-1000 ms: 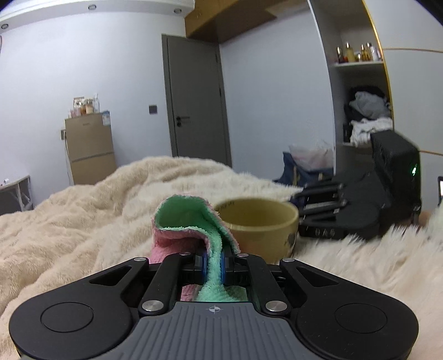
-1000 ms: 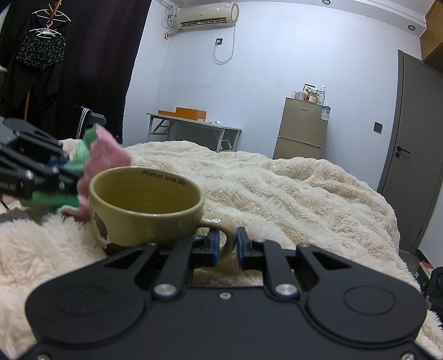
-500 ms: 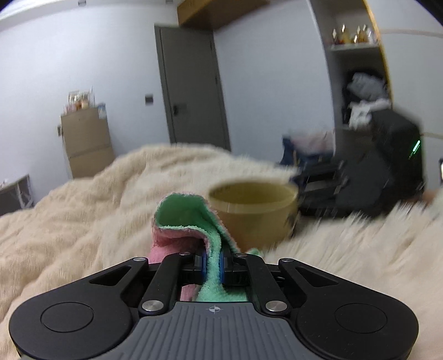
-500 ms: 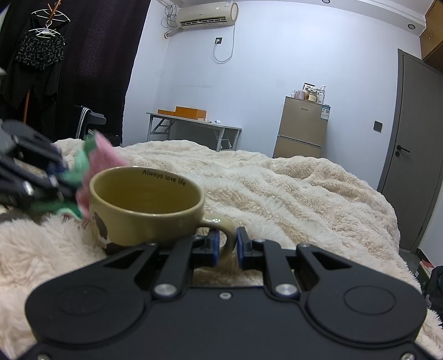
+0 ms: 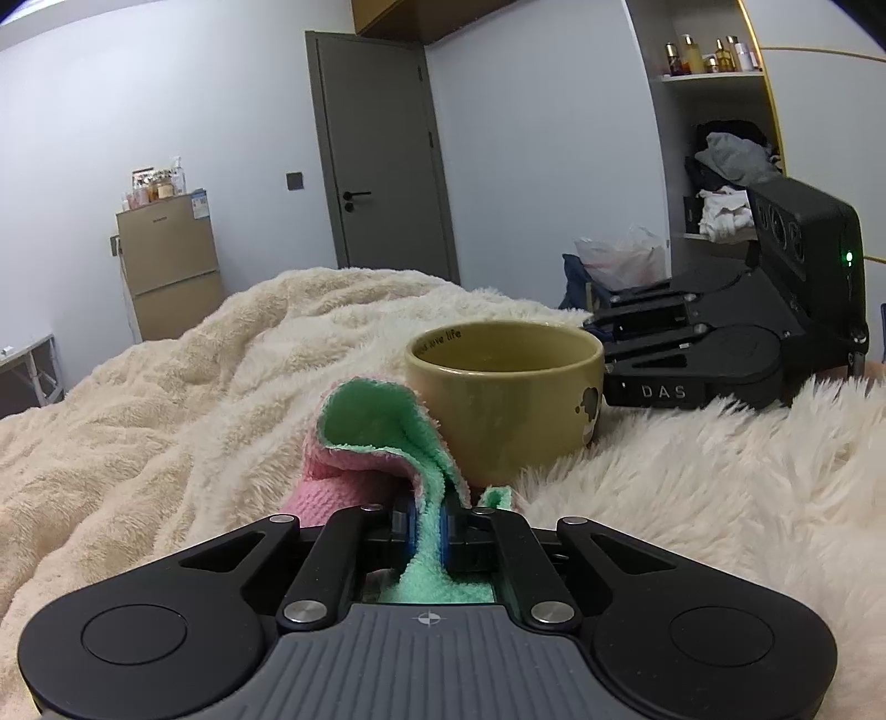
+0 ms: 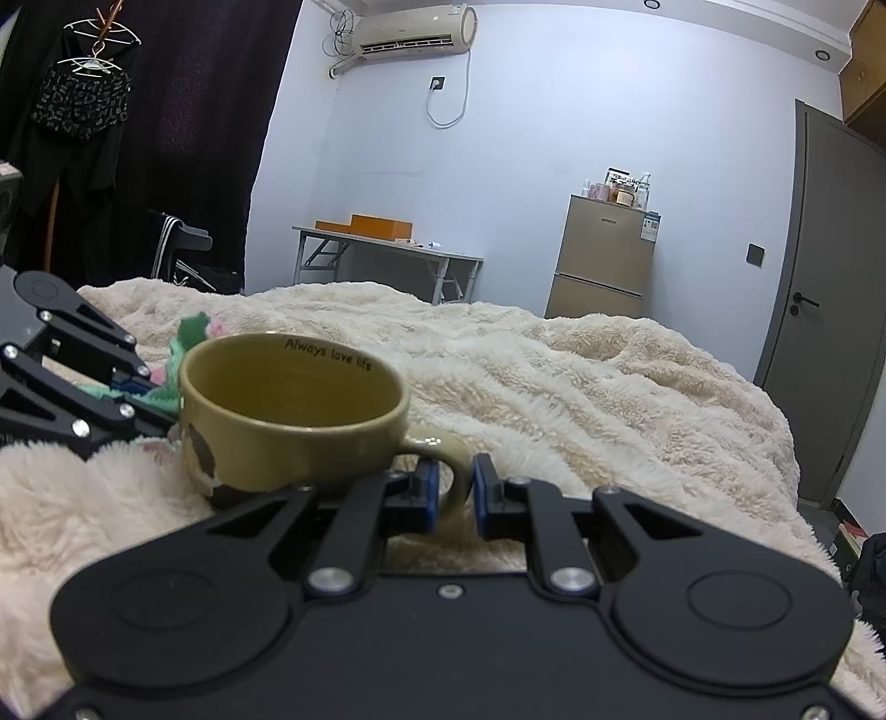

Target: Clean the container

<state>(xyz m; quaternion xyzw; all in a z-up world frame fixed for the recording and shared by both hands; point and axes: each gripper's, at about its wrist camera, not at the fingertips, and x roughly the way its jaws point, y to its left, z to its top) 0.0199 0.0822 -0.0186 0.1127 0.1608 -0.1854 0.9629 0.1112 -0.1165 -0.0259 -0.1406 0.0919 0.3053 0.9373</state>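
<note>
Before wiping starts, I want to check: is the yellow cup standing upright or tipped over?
Upright. The cup rests on the blanket, rim level and facing up; its inside looks empty.

Left wrist cam sat low behind the left gripper (image 5: 426, 526), looking fwd along its fingers, tilted slightly down, toward the grey door (image 5: 382, 155) and shelves; the mug (image 5: 504, 399) stood close ahead, slightly right of centre, w/ the right gripper (image 5: 601, 338) seen side-on beyond it. Right wrist cam sat low behind the right gripper (image 6: 455, 487), facing the far wall w/ the air conditioner (image 6: 415, 30); mug (image 6: 293, 410) very near, left gripper (image 6: 141, 385) entering at left. Both views shared the mug, the cream blanket (image 6: 581, 387), the small fridge (image 6: 603, 255), the door.
</note>
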